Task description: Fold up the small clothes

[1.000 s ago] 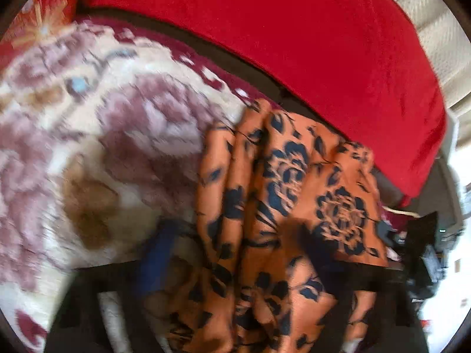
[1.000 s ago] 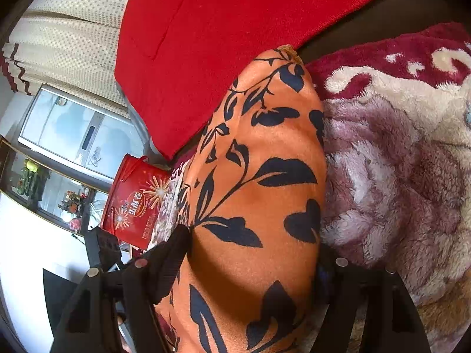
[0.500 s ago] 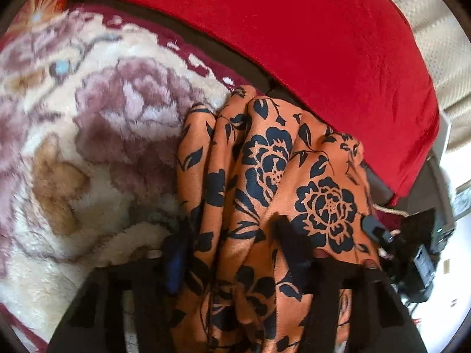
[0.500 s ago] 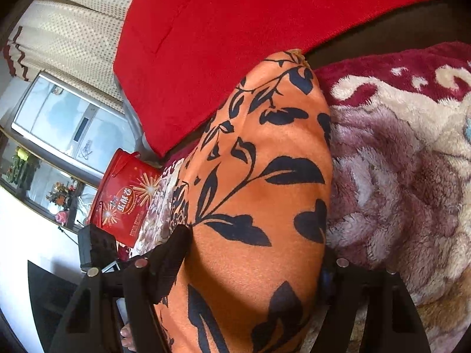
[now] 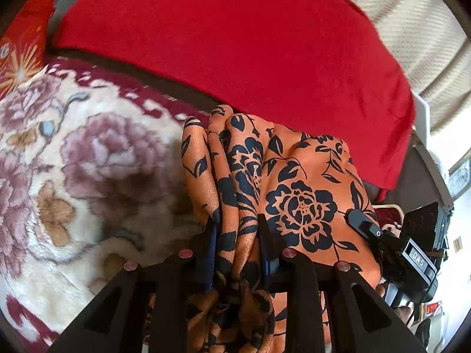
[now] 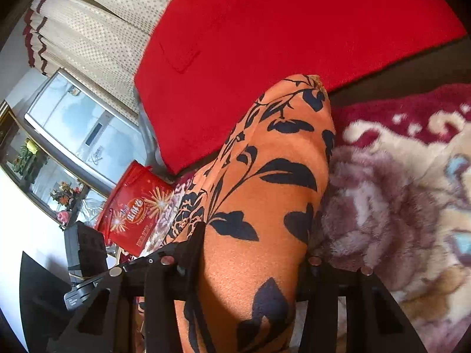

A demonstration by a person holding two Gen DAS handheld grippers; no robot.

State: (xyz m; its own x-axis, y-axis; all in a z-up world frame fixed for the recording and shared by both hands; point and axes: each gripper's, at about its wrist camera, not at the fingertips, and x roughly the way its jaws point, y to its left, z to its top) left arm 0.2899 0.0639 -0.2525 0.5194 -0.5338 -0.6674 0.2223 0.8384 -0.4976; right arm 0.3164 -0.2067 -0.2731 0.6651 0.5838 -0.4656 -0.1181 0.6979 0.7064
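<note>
Pinching a bunched edge of the orange floral garment (image 5: 297, 206), the left gripper (image 5: 237, 229) has just been closing, cloth squeezed between its pads, low centre of its frame. In the other view the right gripper (image 6: 253, 244) has also just narrowed, clamping a broad fold of that garment, which drapes over the plush floral blanket (image 6: 397, 206) before the red cushion (image 6: 279, 29). I'd lift both evenly, keeping the edge taut, so no fold slips free.
</note>
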